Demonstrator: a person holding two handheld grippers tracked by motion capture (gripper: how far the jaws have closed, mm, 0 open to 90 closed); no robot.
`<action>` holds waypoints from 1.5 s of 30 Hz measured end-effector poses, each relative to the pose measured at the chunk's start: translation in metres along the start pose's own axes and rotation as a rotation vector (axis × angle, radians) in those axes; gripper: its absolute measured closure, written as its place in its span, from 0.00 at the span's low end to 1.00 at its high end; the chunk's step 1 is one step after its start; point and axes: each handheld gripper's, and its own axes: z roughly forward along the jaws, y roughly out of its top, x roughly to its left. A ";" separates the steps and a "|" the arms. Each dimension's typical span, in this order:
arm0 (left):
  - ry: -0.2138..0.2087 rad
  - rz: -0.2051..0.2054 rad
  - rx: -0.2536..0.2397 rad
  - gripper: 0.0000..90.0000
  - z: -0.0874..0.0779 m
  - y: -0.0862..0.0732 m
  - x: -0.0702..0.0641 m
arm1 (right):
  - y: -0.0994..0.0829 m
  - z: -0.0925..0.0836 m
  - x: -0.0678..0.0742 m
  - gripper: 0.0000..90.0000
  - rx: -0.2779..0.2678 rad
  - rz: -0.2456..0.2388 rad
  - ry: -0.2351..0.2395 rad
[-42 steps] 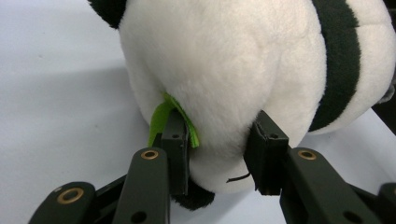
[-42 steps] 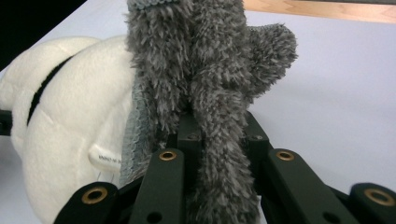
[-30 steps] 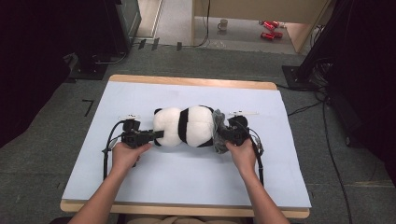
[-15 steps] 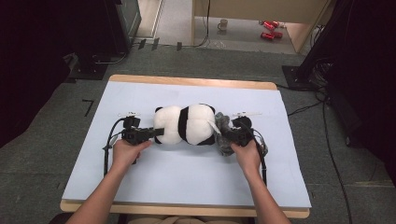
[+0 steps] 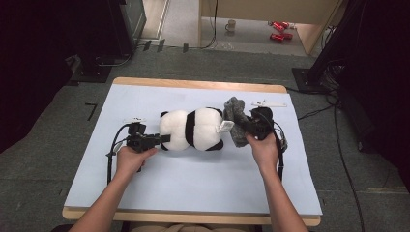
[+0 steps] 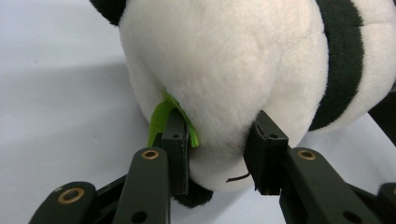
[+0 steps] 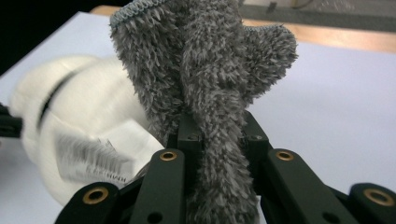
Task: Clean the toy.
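Left gripper (image 6: 219, 154) clamped on panda (image 5: 191, 128), right gripper (image 7: 219, 140) pinching grey cloth (image 7: 210, 74); both soft, light, squashy. Best gripped deep in a fold; likely to slip at the fluffy edges.

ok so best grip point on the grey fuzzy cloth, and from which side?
Take the grey fuzzy cloth at a gathered fold near its edge, coming from the side away from the panda. It is limp, so a bunched ridge gives the right gripper more to pinch, as now.
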 end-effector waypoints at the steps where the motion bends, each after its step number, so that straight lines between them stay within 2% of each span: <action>1: 0.000 0.004 -0.003 0.71 0.000 -0.002 -0.001 | 0.003 0.000 0.004 0.85 -0.010 -0.006 0.006; 4: -0.001 0.014 -0.005 0.71 -0.001 -0.005 -0.004 | 0.008 0.003 0.017 0.85 -0.023 -0.046 0.026; 7: 0.001 0.016 -0.006 0.71 -0.001 -0.009 -0.006 | 0.008 0.014 0.030 0.84 -0.004 -0.081 0.053; 9: 0.003 0.015 -0.010 0.71 -0.002 -0.011 -0.007 | 0.005 0.021 0.035 0.84 0.006 -0.104 0.051; 13: 0.004 0.023 -0.021 0.71 -0.002 -0.013 -0.007 | 0.000 0.025 0.033 0.84 0.000 -0.121 0.039; 17: -0.001 0.014 -0.024 0.70 -0.002 -0.013 -0.006 | -0.011 0.034 0.030 0.85 0.015 -0.149 -0.015; 21: -0.001 0.015 -0.020 0.70 -0.002 -0.012 -0.006 | -0.019 0.040 0.025 0.85 0.026 -0.127 -0.019; 24: 0.012 0.032 -0.022 0.70 -0.001 -0.011 -0.007 | -0.023 0.041 0.018 0.85 0.024 -0.064 0.024; 27: 0.017 0.041 -0.015 0.70 -0.002 -0.010 -0.006 | -0.029 0.045 0.011 0.85 0.058 -0.033 0.027; 32: 0.018 0.031 -0.018 0.70 -0.001 -0.006 -0.004 | -0.042 0.056 0.008 0.85 0.120 0.007 0.036; 37: 0.016 0.027 -0.016 0.69 0.000 -0.003 -0.002 | -0.052 0.065 0.008 0.85 0.169 0.007 0.031; 41: 0.014 0.026 -0.010 0.69 0.000 0.000 -0.002 | -0.052 0.063 0.003 0.85 0.201 -0.001 0.028; 45: 0.013 0.024 -0.007 0.68 0.000 0.001 -0.001 | -0.046 0.052 -0.003 0.84 0.169 -0.006 0.003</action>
